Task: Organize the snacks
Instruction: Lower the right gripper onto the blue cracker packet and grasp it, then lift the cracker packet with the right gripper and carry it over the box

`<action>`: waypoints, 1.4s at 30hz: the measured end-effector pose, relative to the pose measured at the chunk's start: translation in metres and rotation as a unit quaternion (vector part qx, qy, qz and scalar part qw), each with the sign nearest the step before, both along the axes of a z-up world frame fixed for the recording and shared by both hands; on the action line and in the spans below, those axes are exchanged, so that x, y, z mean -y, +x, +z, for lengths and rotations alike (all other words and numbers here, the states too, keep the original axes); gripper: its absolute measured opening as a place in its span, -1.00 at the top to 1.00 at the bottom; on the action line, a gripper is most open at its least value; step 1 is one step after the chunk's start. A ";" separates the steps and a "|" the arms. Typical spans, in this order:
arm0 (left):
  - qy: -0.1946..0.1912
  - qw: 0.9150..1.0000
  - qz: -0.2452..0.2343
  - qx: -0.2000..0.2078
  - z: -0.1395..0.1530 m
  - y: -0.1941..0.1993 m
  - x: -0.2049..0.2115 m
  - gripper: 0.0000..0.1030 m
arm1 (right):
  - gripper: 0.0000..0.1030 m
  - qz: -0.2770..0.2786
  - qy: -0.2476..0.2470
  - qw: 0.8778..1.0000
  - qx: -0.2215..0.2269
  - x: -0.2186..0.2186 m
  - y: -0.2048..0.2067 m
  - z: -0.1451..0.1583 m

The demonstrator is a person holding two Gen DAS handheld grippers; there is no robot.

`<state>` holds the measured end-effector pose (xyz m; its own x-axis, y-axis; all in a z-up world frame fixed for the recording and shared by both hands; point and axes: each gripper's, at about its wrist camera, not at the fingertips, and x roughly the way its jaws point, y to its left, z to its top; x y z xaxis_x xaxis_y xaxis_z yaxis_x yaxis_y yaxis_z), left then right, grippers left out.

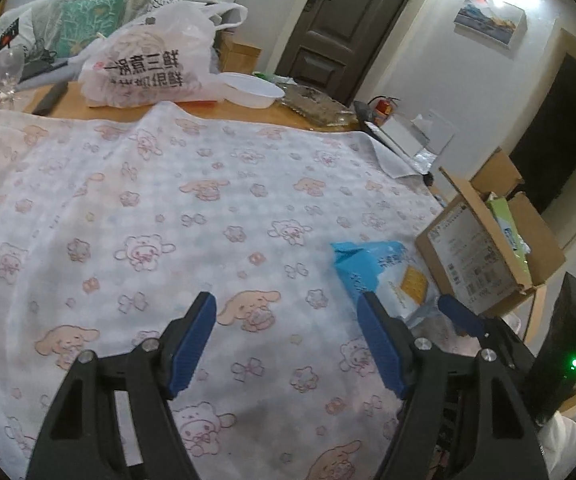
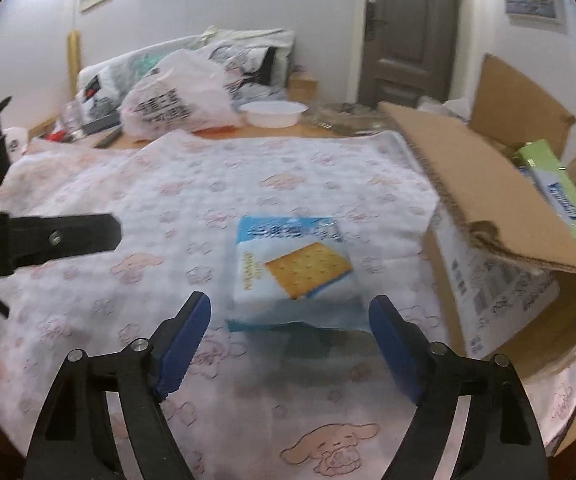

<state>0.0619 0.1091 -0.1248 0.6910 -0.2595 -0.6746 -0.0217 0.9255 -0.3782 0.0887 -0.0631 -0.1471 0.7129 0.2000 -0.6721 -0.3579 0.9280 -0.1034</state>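
Observation:
A blue and white cracker packet (image 2: 294,270) lies flat on the patterned tablecloth (image 2: 207,200), just ahead of my right gripper (image 2: 290,352), which is open and empty. The packet also shows in the left wrist view (image 1: 384,276), to the right of my left gripper (image 1: 288,344), which is open and empty over bare cloth. An open cardboard box (image 2: 500,248) stands to the right of the packet and holds a green and blue snack pack (image 2: 560,192). The box also shows in the left wrist view (image 1: 476,256). The right gripper's fingers (image 1: 460,316) appear beside the packet.
At the far table edge lie a white printed plastic bag (image 1: 147,68), a white bowl (image 1: 251,90), a clear tray (image 1: 316,104) and a wine glass (image 1: 7,72). A dark door (image 2: 412,28) is behind. The left gripper's arm (image 2: 47,240) reaches in at left.

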 end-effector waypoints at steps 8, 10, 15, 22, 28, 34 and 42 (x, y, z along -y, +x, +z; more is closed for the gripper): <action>-0.013 1.000 -0.010 0.002 0.001 -0.003 0.003 -0.36 | -0.69 -0.009 0.002 0.999 -0.031 -0.002 0.014 -0.006; -0.012 1.000 -0.008 0.002 0.001 -0.003 0.003 -0.36 | -0.68 -0.013 0.001 0.999 -0.036 -0.002 0.019 -0.006; -0.013 1.000 -0.007 0.000 0.000 -0.003 0.003 -0.36 | -0.22 -0.009 0.001 0.999 -0.031 -0.007 0.027 -0.002; -0.025 1.000 -0.011 -0.006 -0.003 -0.002 0.001 -0.36 | -0.21 0.081 0.014 0.994 -0.068 -0.016 0.007 0.003; -0.026 0.999 -0.021 -0.016 -0.006 0.000 0.006 -0.36 | -0.26 0.153 0.011 0.980 -0.124 -0.033 -0.009 0.005; -0.020 0.999 -0.010 -0.030 -0.009 0.001 0.002 -0.35 | -0.30 0.160 0.006 0.971 -0.178 -0.045 0.010 0.006; -0.037 0.998 -0.021 -0.035 -0.012 -0.001 0.003 -0.35 | -0.20 0.203 -0.044 0.964 -0.165 -0.059 0.007 0.001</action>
